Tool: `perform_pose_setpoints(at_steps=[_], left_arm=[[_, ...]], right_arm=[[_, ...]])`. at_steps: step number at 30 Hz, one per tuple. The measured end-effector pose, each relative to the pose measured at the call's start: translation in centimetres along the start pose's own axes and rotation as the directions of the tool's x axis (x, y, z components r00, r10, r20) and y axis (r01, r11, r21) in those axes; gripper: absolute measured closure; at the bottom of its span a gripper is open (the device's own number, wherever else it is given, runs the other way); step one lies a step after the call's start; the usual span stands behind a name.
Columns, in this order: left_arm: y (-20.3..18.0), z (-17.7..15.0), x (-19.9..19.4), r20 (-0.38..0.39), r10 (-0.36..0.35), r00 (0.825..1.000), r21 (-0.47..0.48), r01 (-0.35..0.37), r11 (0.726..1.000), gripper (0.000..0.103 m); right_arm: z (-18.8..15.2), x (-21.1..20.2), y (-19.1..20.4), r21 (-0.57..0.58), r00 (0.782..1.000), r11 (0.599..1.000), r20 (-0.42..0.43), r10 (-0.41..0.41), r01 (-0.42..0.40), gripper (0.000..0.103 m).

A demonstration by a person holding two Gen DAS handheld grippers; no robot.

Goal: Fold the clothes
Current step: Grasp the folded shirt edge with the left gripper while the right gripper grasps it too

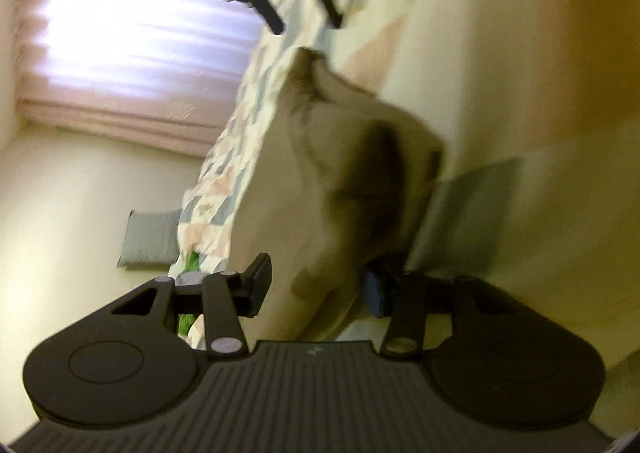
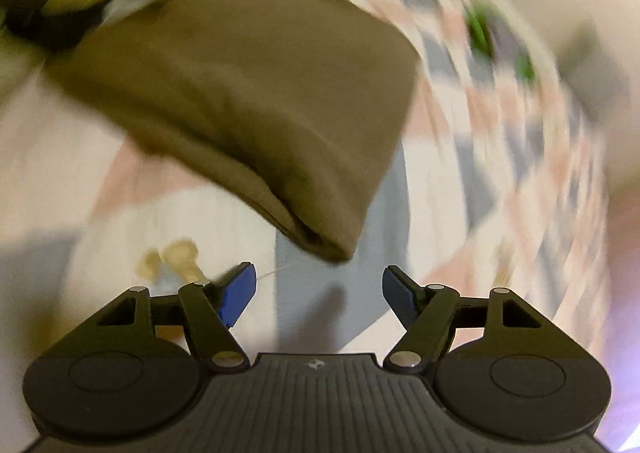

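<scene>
A tan folded garment (image 2: 248,93) lies on the patchwork quilt (image 2: 500,133), its folded corner pointing at my right gripper (image 2: 318,289). That gripper stands open just short of the corner, with nothing between its blue pads. In the left wrist view, which is rolled sideways, the same garment (image 1: 328,173) humps up and runs down between the fingers of my left gripper (image 1: 318,285). A thin dark gap shows beside the blue pad, so the cloth sits loosely there. My right gripper (image 1: 306,21) appears at the top, fingers apart above the cloth's far end.
The quilt (image 1: 224,181) covers a bed; pale floor lies beside it, with a grey cushion (image 1: 148,239) on it. A bright window blind (image 1: 132,33) fills one wall. Something green (image 2: 480,29) sits at the quilt's far edge. Both views are blurred.
</scene>
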State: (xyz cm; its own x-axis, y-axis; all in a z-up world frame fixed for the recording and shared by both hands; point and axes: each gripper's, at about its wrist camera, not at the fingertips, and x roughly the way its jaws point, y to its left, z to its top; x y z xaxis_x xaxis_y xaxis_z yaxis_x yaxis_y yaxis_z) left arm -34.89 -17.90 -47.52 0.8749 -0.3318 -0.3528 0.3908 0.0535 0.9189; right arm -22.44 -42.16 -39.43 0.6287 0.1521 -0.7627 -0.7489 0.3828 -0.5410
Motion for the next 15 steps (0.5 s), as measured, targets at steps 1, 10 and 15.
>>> perform_pose_setpoints(at_steps=[1,10,15], left_arm=[[0.2,0.0,0.3,-0.012,0.0,1.0,-0.017,0.0,1.0,0.055],[0.2,0.6,1.5,-0.037,-0.001,0.999,-0.072,-0.002,0.997,0.055],[2.8,0.1,1.1,-0.024,-0.091,0.996,-0.167,0.086,0.982,0.087]], right_arm=[[-0.3,0.1,0.7,-0.092,0.999,0.995,0.027,-0.024,0.027,0.032],[-2.3,4.4,2.3,-0.446,0.969,0.871,0.215,-0.121,0.208,0.043],[-1.9,5.4,2.6,-0.556,0.977,0.814,0.201,-0.066,0.169,0.09]])
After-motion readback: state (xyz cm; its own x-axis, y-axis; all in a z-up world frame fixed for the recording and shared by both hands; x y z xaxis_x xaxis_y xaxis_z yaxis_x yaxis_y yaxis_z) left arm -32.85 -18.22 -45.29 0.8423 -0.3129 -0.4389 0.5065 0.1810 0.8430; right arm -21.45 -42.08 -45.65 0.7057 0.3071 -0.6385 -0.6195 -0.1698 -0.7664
